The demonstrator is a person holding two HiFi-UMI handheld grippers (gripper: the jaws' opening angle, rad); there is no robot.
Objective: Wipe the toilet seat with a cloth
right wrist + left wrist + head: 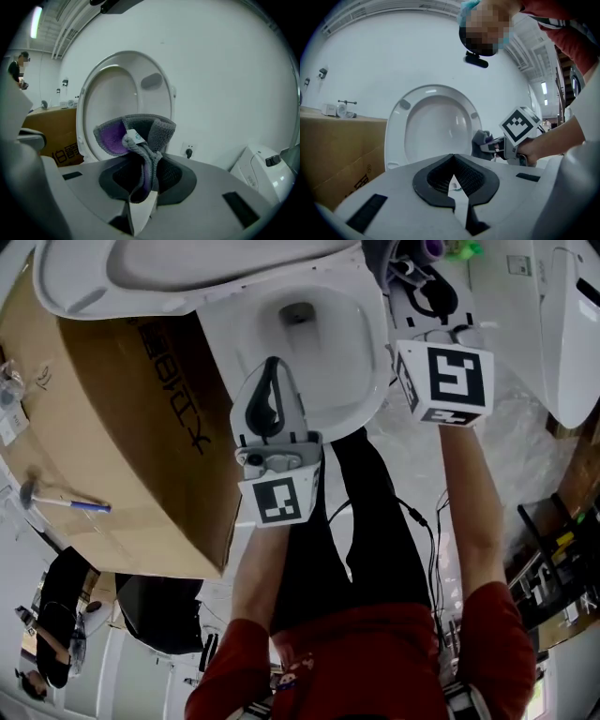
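The white toilet bowl lies at the top middle of the head view, with its seat and lid raised behind it. My left gripper hovers over the bowl's near left rim, jaws shut and empty. In the left gripper view its closed tips point at the raised seat. My right gripper is beside the bowl's right rim, shut on a grey and purple cloth. The cloth bunches up between the jaws in the right gripper view, in front of the raised lid.
A big cardboard box stands left of the toilet, a hammer on top. Another white fixture is at the right. Cables trail on the floor near my legs. A wall socket sits behind the toilet.
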